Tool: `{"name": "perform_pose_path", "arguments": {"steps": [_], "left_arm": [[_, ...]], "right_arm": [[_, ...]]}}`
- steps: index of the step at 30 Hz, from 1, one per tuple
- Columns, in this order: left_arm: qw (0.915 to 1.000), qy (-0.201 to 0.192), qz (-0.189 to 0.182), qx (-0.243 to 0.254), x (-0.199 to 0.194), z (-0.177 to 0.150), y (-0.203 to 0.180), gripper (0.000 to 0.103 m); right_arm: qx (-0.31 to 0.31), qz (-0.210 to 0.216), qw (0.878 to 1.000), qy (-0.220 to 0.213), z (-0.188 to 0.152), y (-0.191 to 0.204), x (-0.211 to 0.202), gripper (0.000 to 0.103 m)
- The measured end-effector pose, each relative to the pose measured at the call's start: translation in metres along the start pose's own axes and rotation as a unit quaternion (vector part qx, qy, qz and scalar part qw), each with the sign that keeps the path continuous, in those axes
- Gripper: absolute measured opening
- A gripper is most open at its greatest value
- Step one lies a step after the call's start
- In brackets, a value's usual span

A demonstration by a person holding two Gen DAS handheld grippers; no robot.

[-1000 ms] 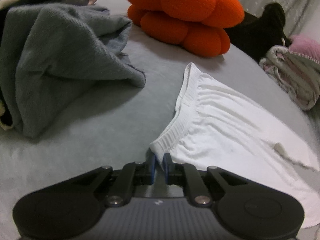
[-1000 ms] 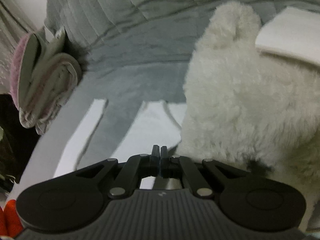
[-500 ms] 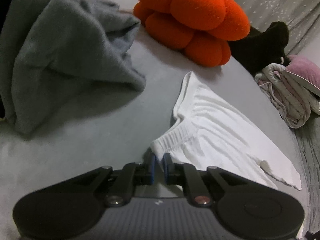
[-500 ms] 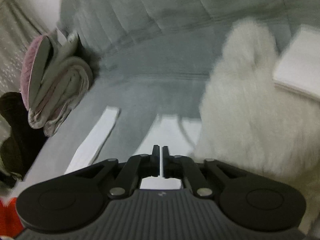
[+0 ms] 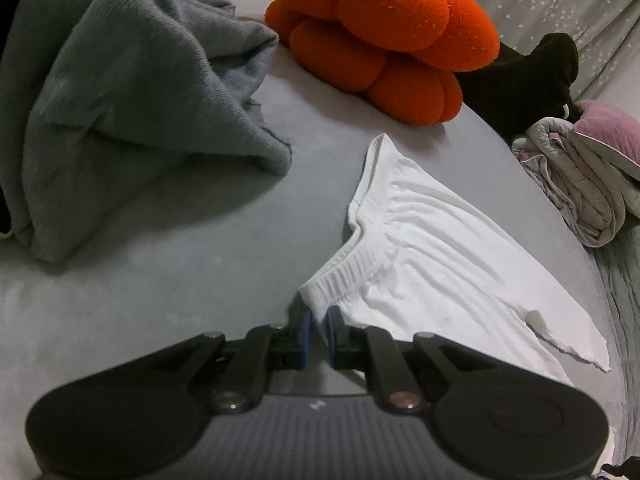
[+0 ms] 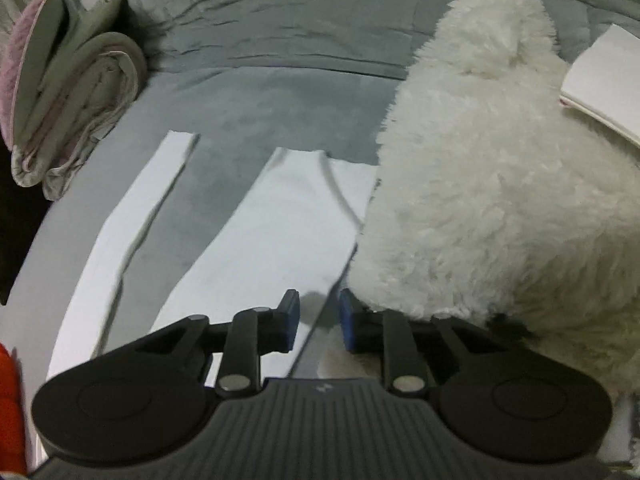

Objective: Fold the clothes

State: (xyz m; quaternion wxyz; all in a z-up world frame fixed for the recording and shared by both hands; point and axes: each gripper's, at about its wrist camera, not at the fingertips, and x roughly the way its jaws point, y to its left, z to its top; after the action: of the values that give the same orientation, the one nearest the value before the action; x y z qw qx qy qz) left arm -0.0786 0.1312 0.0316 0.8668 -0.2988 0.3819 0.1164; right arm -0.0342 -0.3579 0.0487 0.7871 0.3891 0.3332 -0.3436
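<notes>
A white garment (image 5: 432,264) with a ribbed elastic waistband lies spread on the grey bed. My left gripper (image 5: 318,320) is shut on the near corner of that waistband. In the right wrist view the same white garment (image 6: 280,232) lies flat in two leg strips. My right gripper (image 6: 319,320) hovers over its near edge. Its jaws are opening, and the cloth's edge runs between the blue pads without being pressed.
A crumpled grey sweater (image 5: 120,112) lies at the left, with an orange pumpkin cushion (image 5: 380,32) and a black garment (image 5: 524,80) behind. A folded pink-grey quilt (image 6: 68,92) bounds the far side. A white plush toy (image 6: 500,200) crowds the right gripper's right side.
The right gripper's jaws went from shut to apart and let go of the white cloth, which now lies flat. The left gripper kept its grip on the waistband.
</notes>
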Motion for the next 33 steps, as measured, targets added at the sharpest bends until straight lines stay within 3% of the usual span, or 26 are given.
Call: {"name": "perform_pose_path", "arguments": {"steps": [11,15,18,22,24,33], "left_arm": [[1.0,-0.002,-0.002,0.004,-0.001,0.001,-0.001,0.009],[1.0,-0.002,-0.001,0.007,0.0,0.001,-0.002,0.009],[1.0,-0.002,0.001,0.008,0.0,0.001,-0.003,0.009],[0.9999,-0.004,0.003,0.013,0.0,0.001,-0.005,0.009],[0.9999,-0.006,0.004,0.015,0.0,0.001,-0.005,0.009],[0.9999,-0.013,-0.001,0.007,-0.003,0.002,-0.004,0.009]], "right_arm": [[0.069,0.043,0.997,-0.008,-0.002,-0.022,0.0,0.019],[0.075,0.035,0.997,-0.004,0.0,-0.02,0.002,0.017],[0.116,0.05,0.992,0.013,0.0,-0.025,0.0,0.016],[0.158,0.036,0.986,0.027,0.0,-0.033,0.001,0.0],[0.169,0.037,0.985,0.026,0.0,-0.037,0.003,0.0],[0.137,0.075,0.987,-0.023,-0.002,-0.03,-0.006,0.0]]}}
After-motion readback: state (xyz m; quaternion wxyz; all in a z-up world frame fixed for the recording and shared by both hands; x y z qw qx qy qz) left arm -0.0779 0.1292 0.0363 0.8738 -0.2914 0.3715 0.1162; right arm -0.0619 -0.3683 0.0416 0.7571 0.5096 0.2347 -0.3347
